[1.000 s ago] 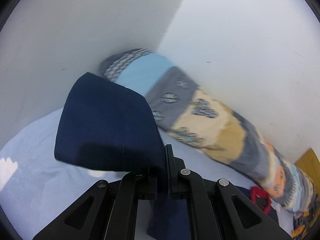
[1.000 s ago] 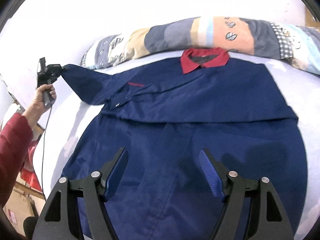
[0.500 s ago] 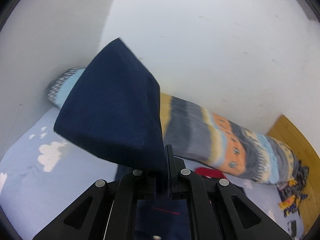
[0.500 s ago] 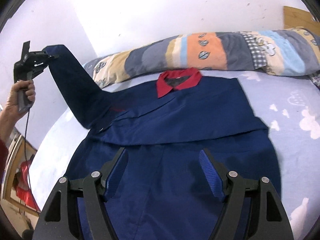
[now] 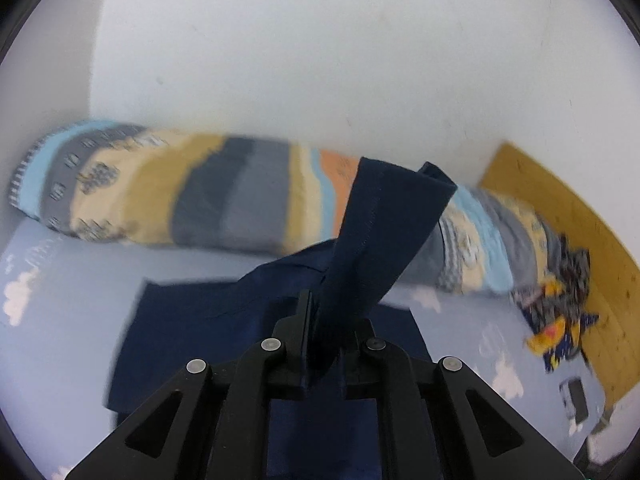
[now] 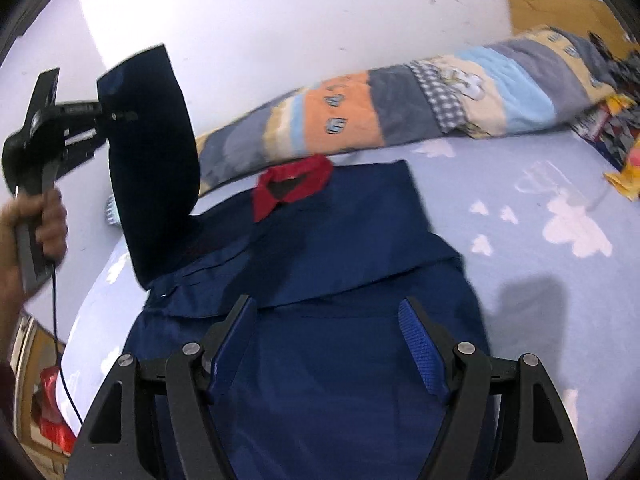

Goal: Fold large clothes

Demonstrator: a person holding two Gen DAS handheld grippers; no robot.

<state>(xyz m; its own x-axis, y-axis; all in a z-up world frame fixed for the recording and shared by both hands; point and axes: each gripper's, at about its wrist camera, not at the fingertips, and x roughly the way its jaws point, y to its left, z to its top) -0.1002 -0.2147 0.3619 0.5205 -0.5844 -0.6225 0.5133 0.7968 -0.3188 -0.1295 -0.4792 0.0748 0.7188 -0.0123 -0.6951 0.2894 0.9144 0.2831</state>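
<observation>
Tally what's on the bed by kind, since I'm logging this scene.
Navy shirts with a red collar: 1
Rolled patchwork quilts: 1
Crumpled colourful cloth heaps by the headboard: 1
Phones: 1
Total: 4

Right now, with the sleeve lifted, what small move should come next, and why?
Probably carry the sleeve across and lay it on the shirt's chest. The left gripper holds its cuff aloft, the opposite side looks already folded in, and the right gripper hovers open.
</observation>
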